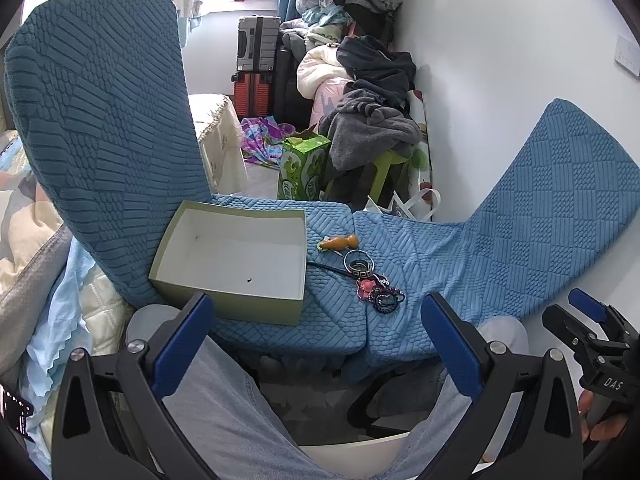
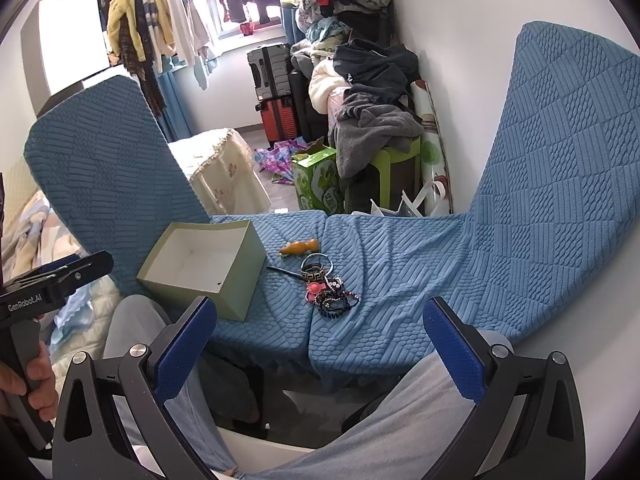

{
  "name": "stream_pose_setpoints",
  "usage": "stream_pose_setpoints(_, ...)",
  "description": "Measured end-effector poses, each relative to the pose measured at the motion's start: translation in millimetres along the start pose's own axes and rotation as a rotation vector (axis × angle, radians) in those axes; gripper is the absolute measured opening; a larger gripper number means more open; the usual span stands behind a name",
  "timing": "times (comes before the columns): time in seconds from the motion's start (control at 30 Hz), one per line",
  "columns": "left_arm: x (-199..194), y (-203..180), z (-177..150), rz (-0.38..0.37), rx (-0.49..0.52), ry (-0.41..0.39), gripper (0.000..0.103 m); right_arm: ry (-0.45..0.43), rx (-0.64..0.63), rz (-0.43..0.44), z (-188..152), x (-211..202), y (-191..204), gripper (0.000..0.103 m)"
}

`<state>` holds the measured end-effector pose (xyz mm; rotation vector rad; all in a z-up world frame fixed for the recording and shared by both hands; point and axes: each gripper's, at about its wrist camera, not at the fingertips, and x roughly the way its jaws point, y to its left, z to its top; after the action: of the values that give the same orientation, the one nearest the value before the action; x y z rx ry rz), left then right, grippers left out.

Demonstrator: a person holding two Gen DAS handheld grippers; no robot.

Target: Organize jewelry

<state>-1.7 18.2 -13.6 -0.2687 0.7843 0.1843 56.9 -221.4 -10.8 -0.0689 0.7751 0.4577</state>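
blue textured seat covers (image 1: 400,240) fill the middle of both views, with piled clothes and suitcases in the upper centre behind them. on the cushions, left of centre, sits an open box (image 1: 236,256), pale green outside, white and bare inside but for a dark speck. just right of it lies the jewelry pile (image 1: 368,280): an orange gourd-shaped pendant (image 1: 340,242) farthest away, a patterned bangle (image 1: 359,266) in the middle, then pink and dark beaded pieces (image 1: 380,296) nearest the lower edge. the pile runs as a diagonal string from the box's far right corner toward lower right.

both tools hover low in frame, well short of the cushions. left gripper (image 1: 316,344) stands wide, holding nothing; right gripper (image 2: 320,348) likewise spread and bare. in the right wrist view the pile (image 2: 324,284) sits almost dead ahead between the pads, so that hand looks better lined up; the left faces more toward the box.
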Motion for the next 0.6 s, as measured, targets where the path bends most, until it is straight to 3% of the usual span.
stream_pose_setpoints(0.6, 30.9, -26.5, -0.9, -0.012, 0.044, 0.020, 0.103, -0.016, 0.033, 0.014, -15.3, 24.9, -2.8, 0.103)
